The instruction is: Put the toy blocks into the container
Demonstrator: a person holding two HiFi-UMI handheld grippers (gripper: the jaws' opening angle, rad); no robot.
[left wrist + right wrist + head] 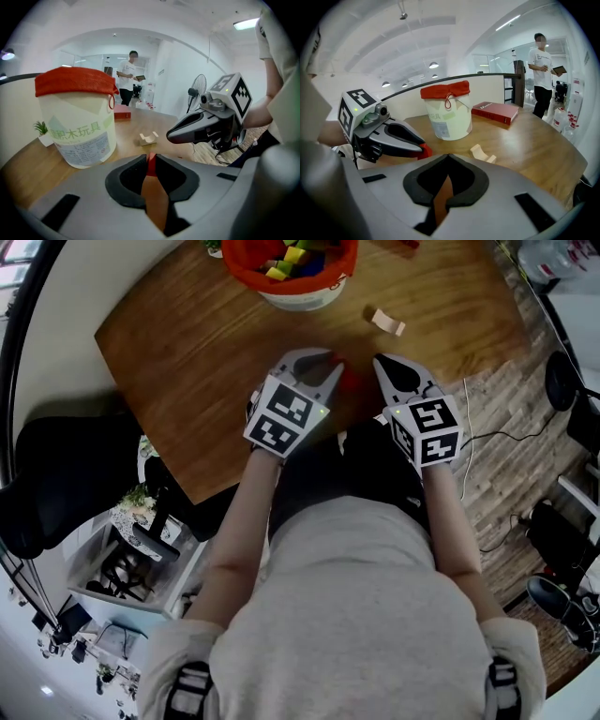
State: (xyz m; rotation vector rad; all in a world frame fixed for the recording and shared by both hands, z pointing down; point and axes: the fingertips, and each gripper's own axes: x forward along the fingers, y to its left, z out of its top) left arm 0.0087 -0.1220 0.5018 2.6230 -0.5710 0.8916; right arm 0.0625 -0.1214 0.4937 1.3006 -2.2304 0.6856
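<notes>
The left gripper point(151, 156) pinches a red toy block point(424, 151); the right gripper point(448, 157) has its jaws together, empty. A pale arch block point(386, 322) lies on the table point(187, 362) before the red-rimmed bucket point(302, 292).

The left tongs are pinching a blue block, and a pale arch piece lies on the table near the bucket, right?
No: the block in the left tongs is red, not blue, as the left gripper view shows. The pale arch piece does lie on the table near the bucket.

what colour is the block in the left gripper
Red; the block shows best in the right gripper view.
</notes>
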